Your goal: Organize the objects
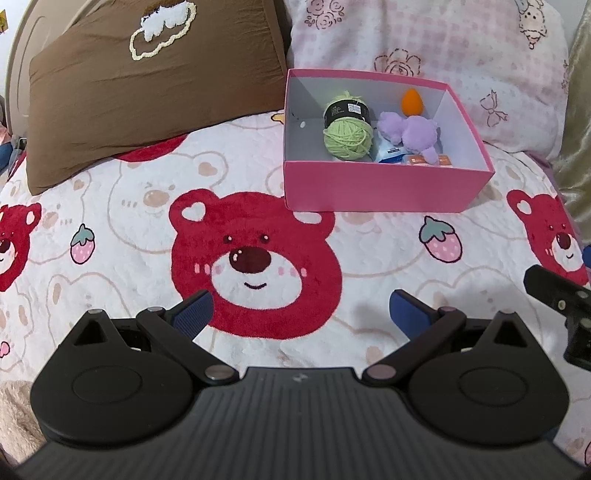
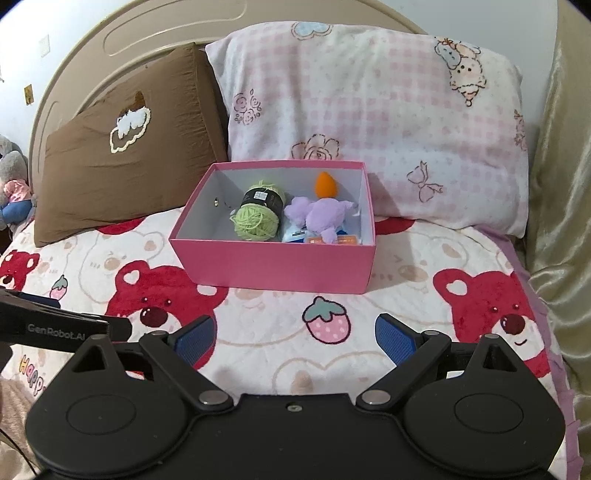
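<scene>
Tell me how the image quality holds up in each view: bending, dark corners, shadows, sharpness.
Left wrist view: strong fisheye bowing of the blanket, black corners low down, box sharp, soft even light, a faint shadow beside the open left tongs. Right wrist view: headboard curves hard, dark corners, yarn crisp, the box casts a soft shadow on its right, right tongs open.

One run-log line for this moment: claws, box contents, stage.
left claw: open, empty | right claw: open, empty | pink box: green yarn, purple plush, orange egg-shaped item inside | bedspread: nothing loose seen
</scene>
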A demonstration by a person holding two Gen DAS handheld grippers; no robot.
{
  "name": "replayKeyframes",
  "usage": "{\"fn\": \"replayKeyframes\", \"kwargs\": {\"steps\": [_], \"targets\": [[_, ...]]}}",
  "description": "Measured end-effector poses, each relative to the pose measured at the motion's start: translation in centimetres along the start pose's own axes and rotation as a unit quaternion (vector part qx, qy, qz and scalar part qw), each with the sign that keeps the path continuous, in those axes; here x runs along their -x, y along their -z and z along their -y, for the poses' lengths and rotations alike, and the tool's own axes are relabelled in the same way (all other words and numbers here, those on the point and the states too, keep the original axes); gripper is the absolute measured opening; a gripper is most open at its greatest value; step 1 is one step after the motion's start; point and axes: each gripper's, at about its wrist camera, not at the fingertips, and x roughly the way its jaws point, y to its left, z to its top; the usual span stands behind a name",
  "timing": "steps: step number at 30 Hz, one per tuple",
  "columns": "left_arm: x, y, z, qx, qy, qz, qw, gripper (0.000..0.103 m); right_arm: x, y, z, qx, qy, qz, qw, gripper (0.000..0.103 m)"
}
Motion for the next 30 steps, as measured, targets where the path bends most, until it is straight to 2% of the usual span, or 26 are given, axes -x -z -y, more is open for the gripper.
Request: {"fn": "replayKeyframes", "kwargs": {"steps": [9,17,30], "targets": [[-0.2,0.2,0.2,-0.004,0.002,-0.012,0.9999,0.103,0.5,-0.1,-0.2,-0.004,0.013,0.000,1.000,0.096],[0.1,0.5,0.3,-0.010,-0.012,-0.001,0.9999,0.103,0.4,-0.1,1.0,-0.053,-0.022,-0.015,0.998,0.096],[0.4,0.9,0.0,-0.007,-0.011,-0.007,0.9999,0.103,0.3,-0.1,0.3,-0.027,-0.009,-0.023,0.999,0.096]]}}
